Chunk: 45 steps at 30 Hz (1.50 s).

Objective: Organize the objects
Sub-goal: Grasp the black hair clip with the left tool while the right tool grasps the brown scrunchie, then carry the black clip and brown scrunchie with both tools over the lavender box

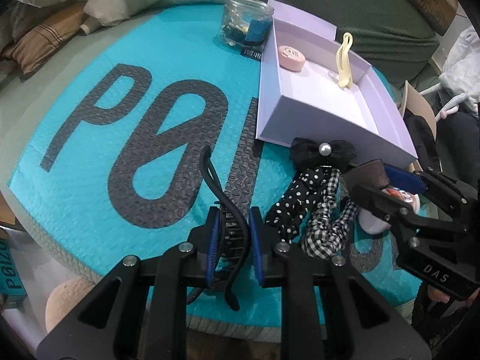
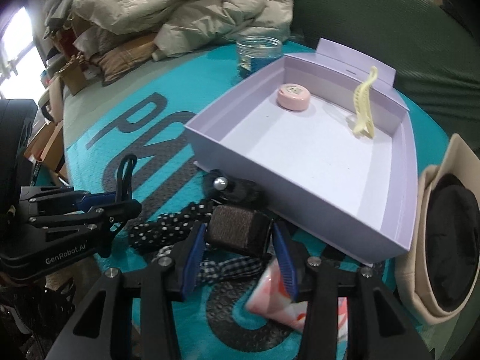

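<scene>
My left gripper [image 1: 233, 225] is shut on a black curved hair clip [image 1: 223, 192], held just above the teal mat; the same clip [image 2: 124, 177] shows at the left in the right wrist view. My right gripper [image 2: 240, 238] is shut on a brown fuzzy roller [image 2: 238, 228], seen too as the roller [image 1: 367, 175] in the left wrist view. A lilac box [image 2: 210, 147] lies ahead, holding a pink round case [image 2: 294, 96] and a cream hair clip [image 2: 364, 105]. Polka-dot and checked scrunchies [image 1: 300, 207] with a black pearl bow [image 1: 325, 150] lie between the grippers.
A glass jar [image 1: 246, 24] with small items stands behind the box. A pink-patterned packet [image 2: 279, 303] lies under my right gripper. A beige hat-like object [image 2: 447, 240] sits at the right. Rumpled beige bedding [image 2: 180, 9] and boxes crowd the far left.
</scene>
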### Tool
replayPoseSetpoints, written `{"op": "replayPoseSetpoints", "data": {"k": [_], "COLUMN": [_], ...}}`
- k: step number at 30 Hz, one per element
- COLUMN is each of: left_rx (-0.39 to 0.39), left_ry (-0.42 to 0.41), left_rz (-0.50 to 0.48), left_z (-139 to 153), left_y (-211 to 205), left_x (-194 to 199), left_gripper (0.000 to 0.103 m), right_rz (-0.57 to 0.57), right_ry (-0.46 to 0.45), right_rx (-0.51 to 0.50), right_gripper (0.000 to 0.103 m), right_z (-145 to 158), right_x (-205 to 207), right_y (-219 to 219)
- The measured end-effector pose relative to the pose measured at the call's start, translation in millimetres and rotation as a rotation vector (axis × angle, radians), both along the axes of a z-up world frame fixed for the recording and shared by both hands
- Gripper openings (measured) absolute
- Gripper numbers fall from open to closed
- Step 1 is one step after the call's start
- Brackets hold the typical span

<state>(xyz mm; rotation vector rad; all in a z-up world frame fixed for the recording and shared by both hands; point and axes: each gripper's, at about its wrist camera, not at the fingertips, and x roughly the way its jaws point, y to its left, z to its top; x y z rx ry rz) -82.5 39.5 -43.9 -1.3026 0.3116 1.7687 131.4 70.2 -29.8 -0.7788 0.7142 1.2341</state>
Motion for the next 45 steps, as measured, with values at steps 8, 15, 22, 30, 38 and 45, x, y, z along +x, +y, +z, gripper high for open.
{"op": "replayPoseSetpoints", "data": {"k": [8,15,22,30,38,45], "left_rx": [0.014,0.021,0.025,0.025,0.034,0.044], "left_ry": [0.029,0.056,0.116,0.148,0.153,0.151], "left_rz": [0.011,0.020,0.008,-0.020,-0.072,-0.130], "left_z": [18.5,31.7,52.1,65.5,71.1,74.4], "left_y": [-11.9,-16.7,-13.7,3.0,33.8,67.3], "left_x": [-0.1,-2.5,-3.9,-6.2,-2.4,8.5], "left_gripper": [0.018,0.018,0.018,0.018,0.018,0.018], "right_rz": [0.072,0.135,0.188,0.186,0.135,0.057], "right_ry": [0.005,-0.009,-0.025,-0.052,-0.069,-0.071], "right_rx": [0.001,0.023,0.064,0.105,0.133,0.136], "right_gripper": [0.047,0.047,0.047,0.047,0.047,0.047], "right_z": [3.9,15.7,33.0,52.4,66.2,72.1], "right_x": [-19.2,-33.1,-39.6,-30.8,-5.4,28.4], "right_y": [-2.1,0.1,5.8,16.5,19.2,14.6]}}
